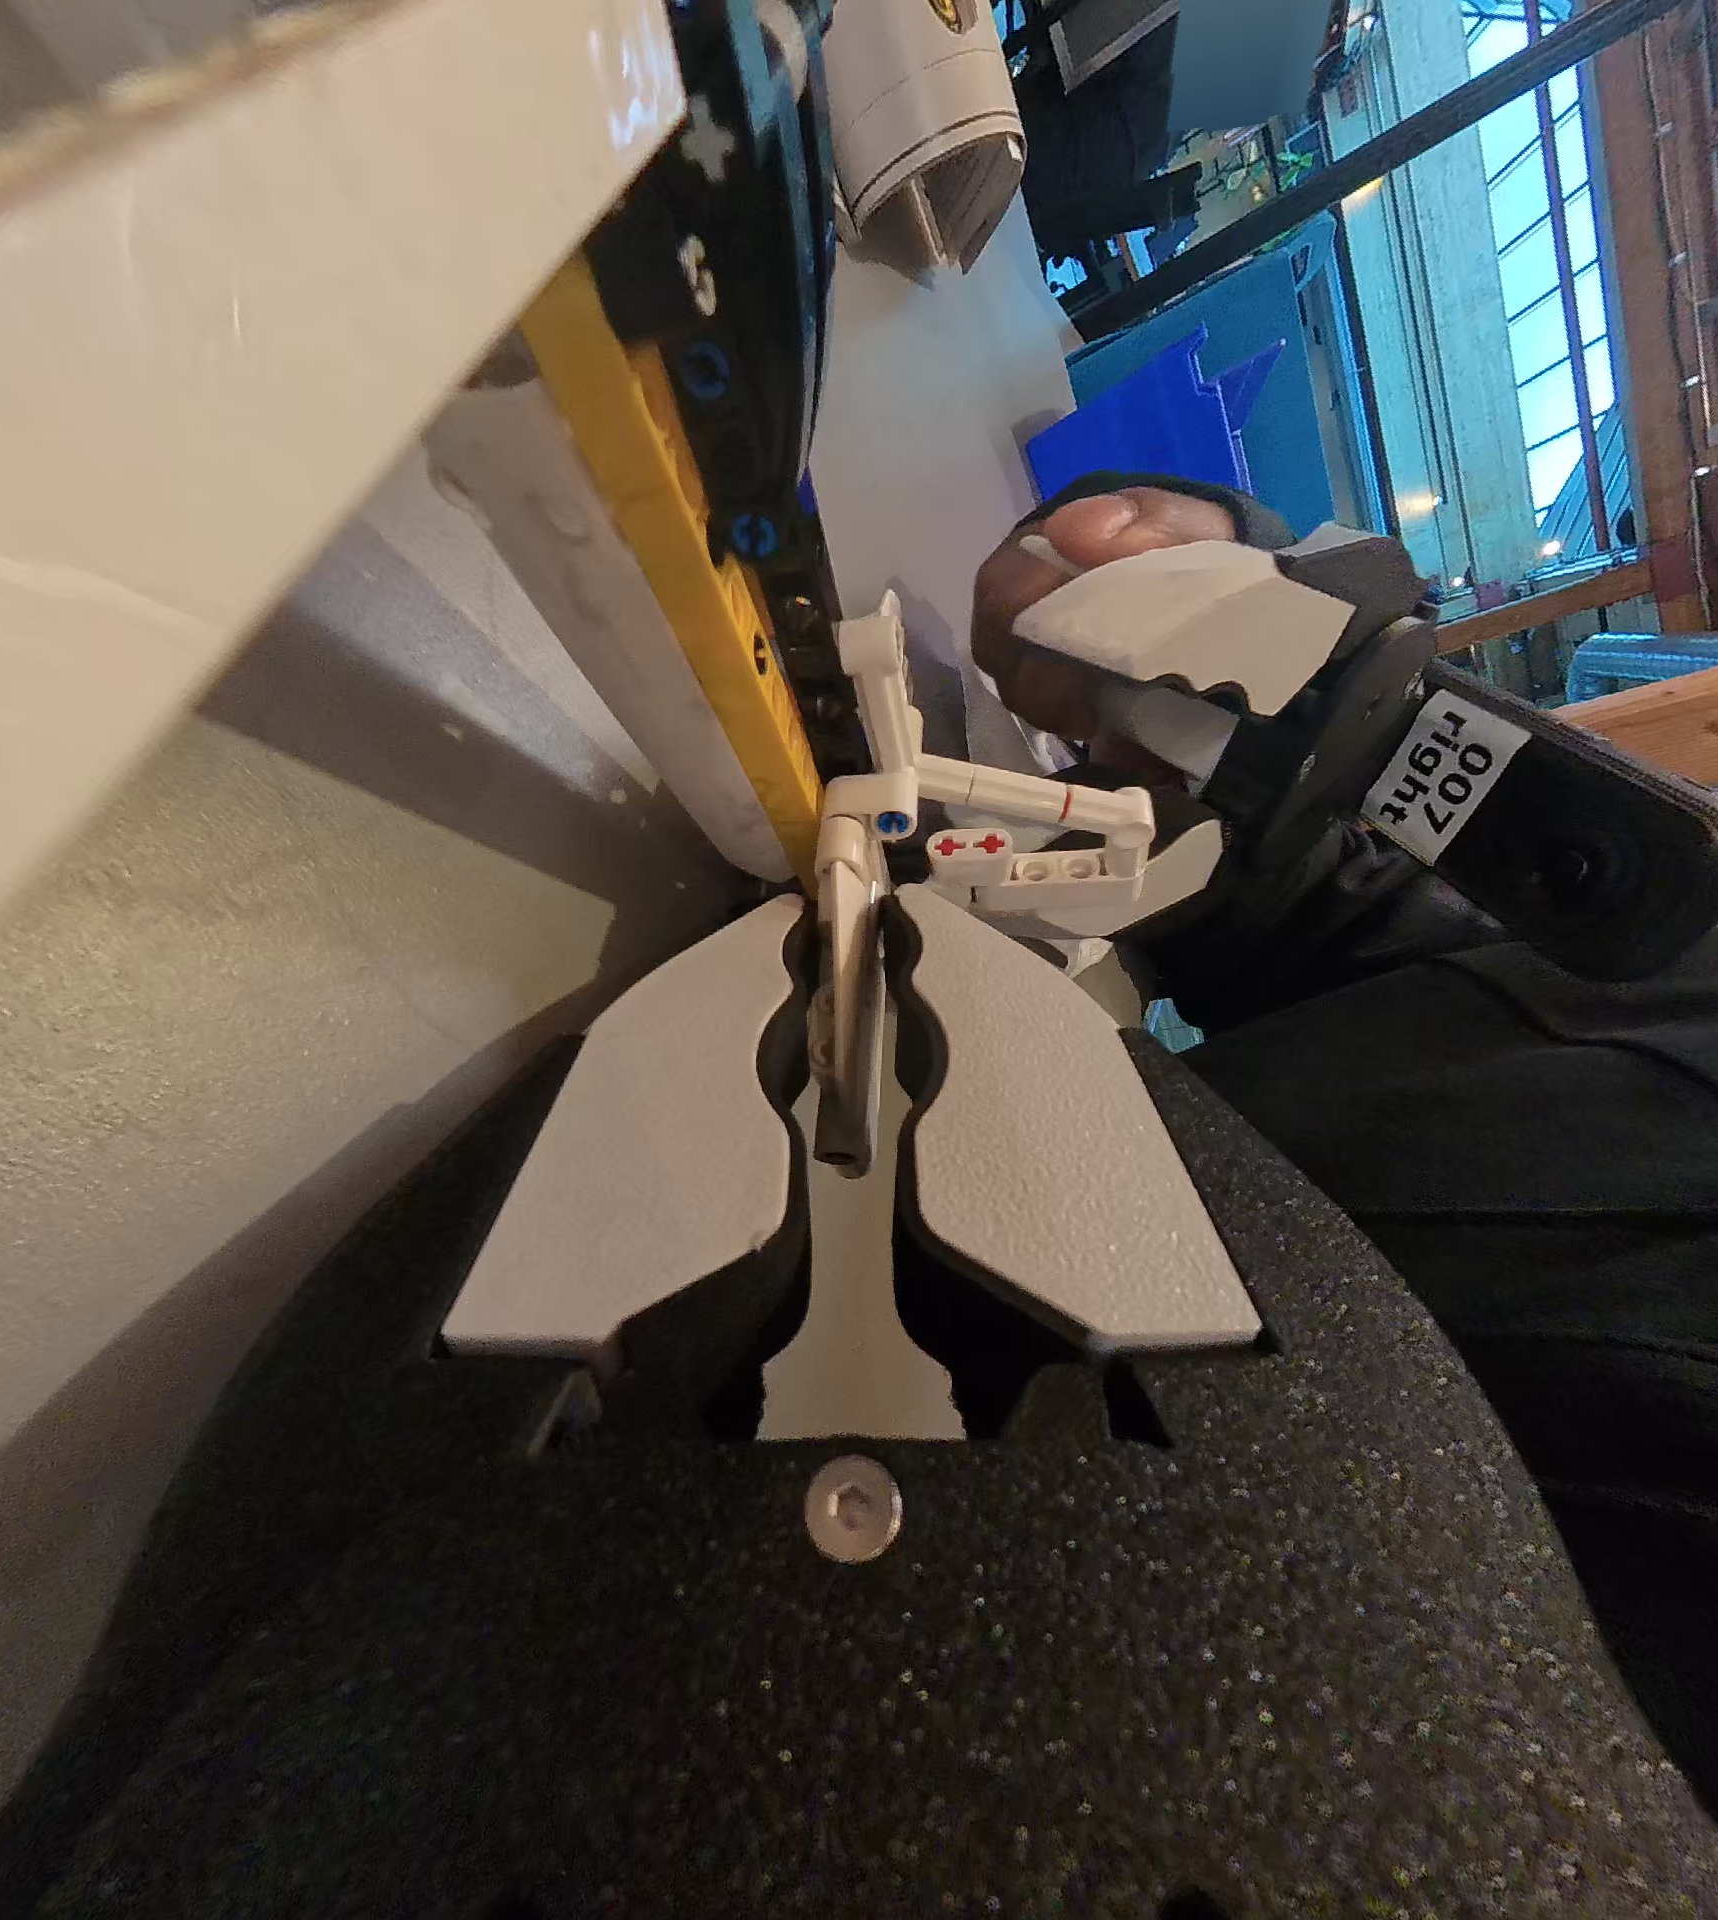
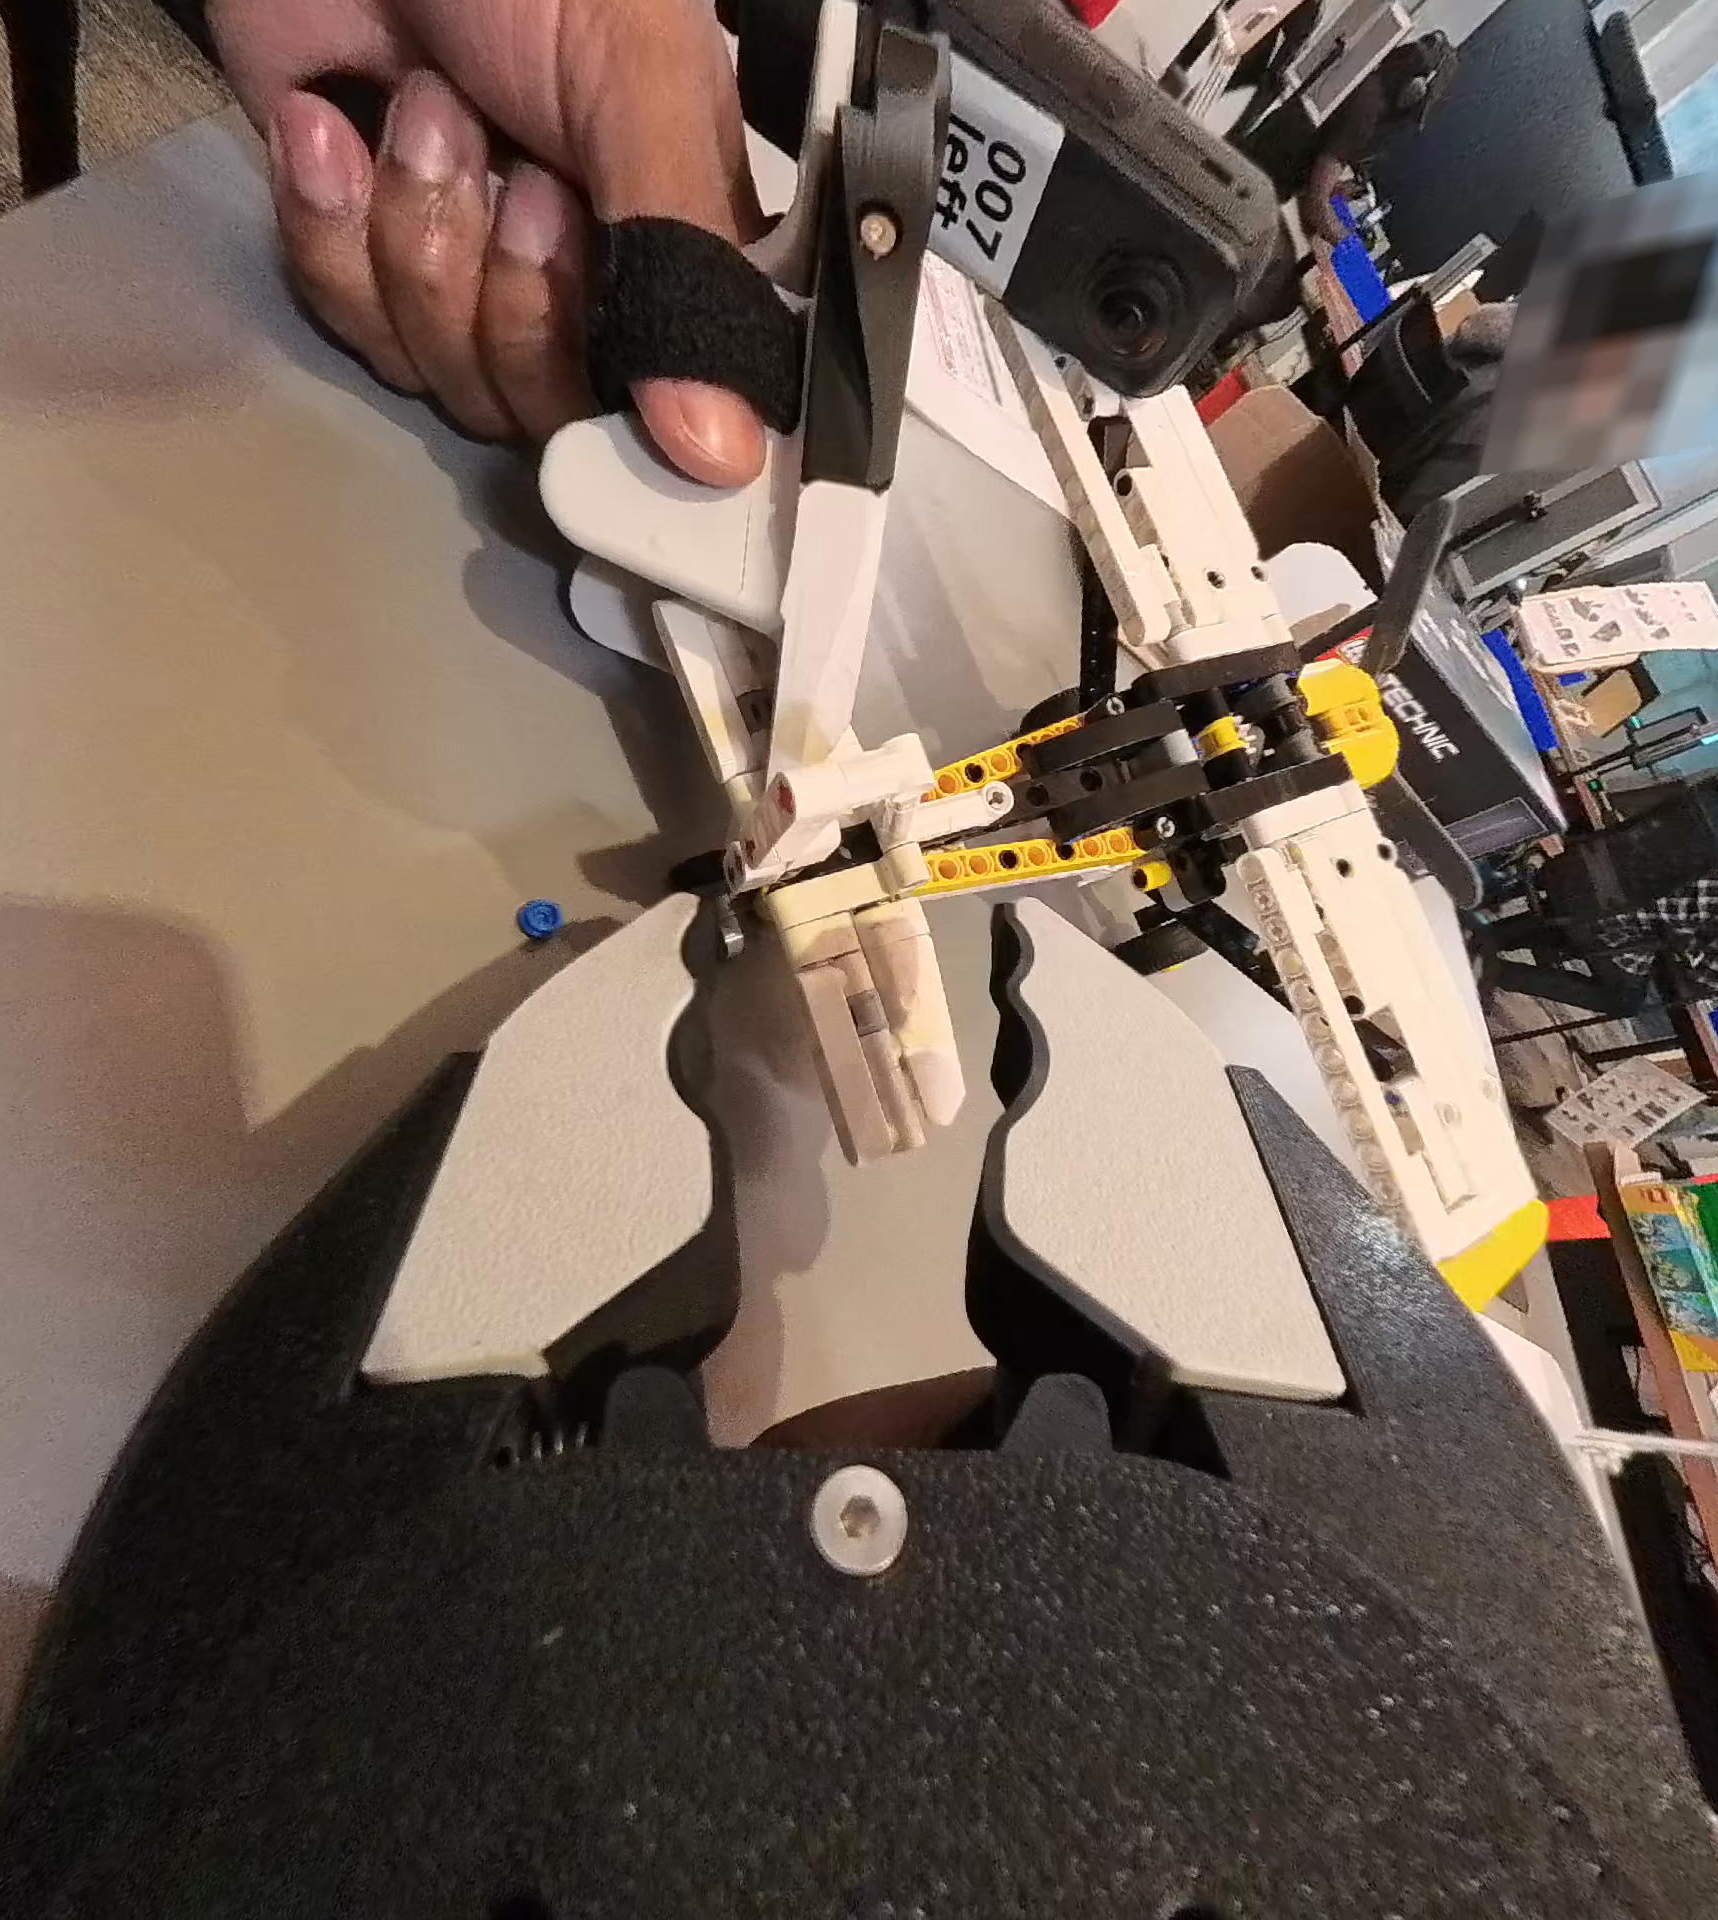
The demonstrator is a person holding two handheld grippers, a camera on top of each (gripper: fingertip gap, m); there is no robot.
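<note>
Gripping my left claw (image 1: 847, 935) nearly shut on a white brick-model panel (image 1: 850, 997), right claw (image 2: 855, 935) wide, untouching, around white beams (image 2: 886, 1039).

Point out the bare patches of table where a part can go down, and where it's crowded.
Bare table spreads left of the toy aircraft, bordered by the small blue stud and the hand above. Crowded: around the tail piece between the right gripper's open jaws, where the left gripper clamps a white beam.

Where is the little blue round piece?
In the right wrist view, the little blue round piece lies alone on the grey table, left of the open right jaws and the model's tail.
</note>
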